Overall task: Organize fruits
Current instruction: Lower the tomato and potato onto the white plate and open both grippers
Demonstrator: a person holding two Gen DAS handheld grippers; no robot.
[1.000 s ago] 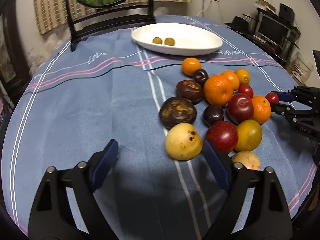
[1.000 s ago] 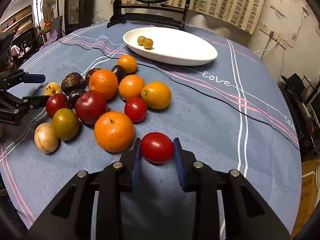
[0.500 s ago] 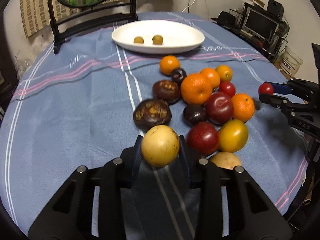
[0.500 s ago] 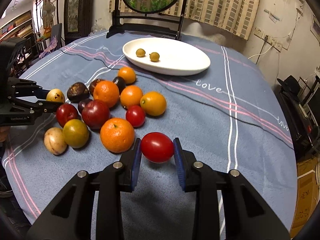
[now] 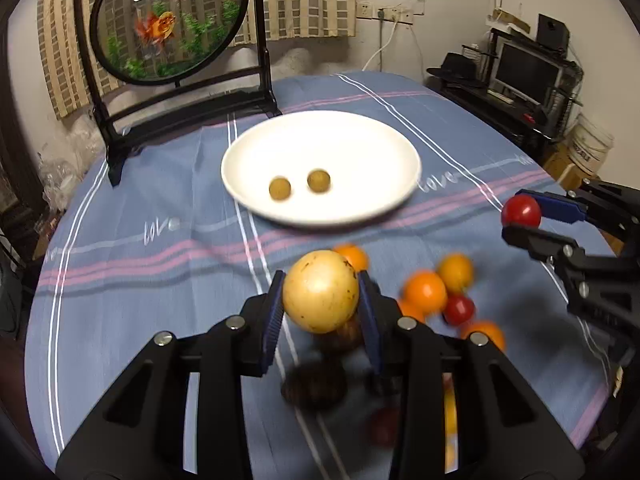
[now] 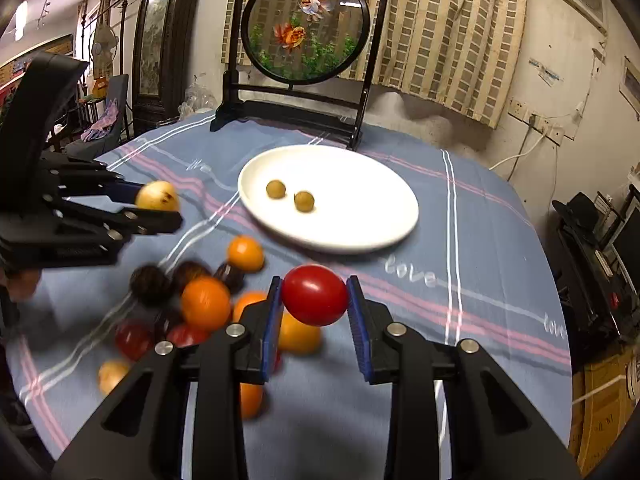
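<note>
Barely started: only two small brown fruits (image 5: 299, 185) sit on the white plate (image 5: 392, 148), you've got the left gripper (image 5: 320, 308) pinching a yellow fruit (image 5: 320, 297), the right gripper (image 6: 314, 312) pinching a red tomato (image 6: 314, 295), and the pile (image 6: 200, 304) left on the cloth.

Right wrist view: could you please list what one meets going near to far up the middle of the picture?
Right gripper shut on the oval red tomato → white oval plate holding two small olive-brown round fruits → black-framed round goldfish screen → striped beige curtain.
</note>
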